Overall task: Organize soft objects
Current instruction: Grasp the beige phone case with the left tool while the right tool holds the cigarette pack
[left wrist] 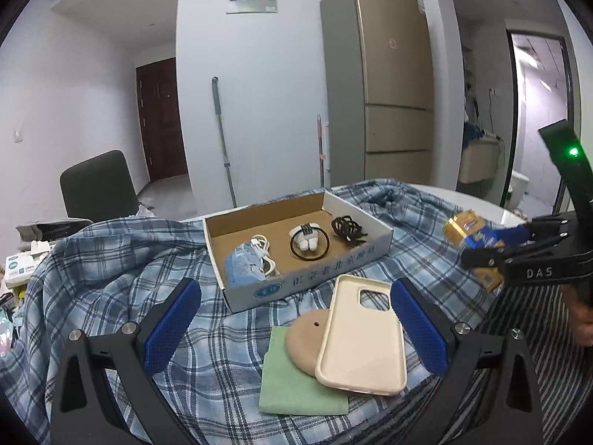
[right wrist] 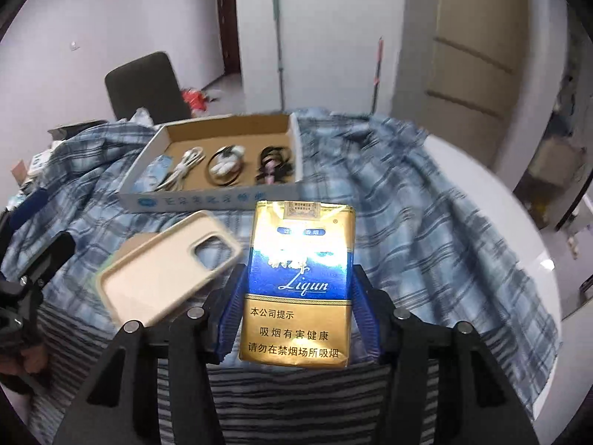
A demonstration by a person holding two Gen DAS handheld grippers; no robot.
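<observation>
A shallow cardboard box (left wrist: 296,239) sits on the plaid cloth (left wrist: 111,282). Just in front of it lie a cream phone case (left wrist: 361,341), a tan disc (left wrist: 305,341) and a green cloth (left wrist: 296,382), overlapping. The left gripper (left wrist: 292,328) gapes wide before the box; to its right, the right gripper (left wrist: 485,248) clamps a gold-and-blue pack (left wrist: 469,231).

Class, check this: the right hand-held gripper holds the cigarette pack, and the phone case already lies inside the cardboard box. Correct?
Not quite. The phone case lies outside the box, on the plaid cloth, as the left wrist view shows. The right hand-held gripper does hold the cigarette pack.
</observation>
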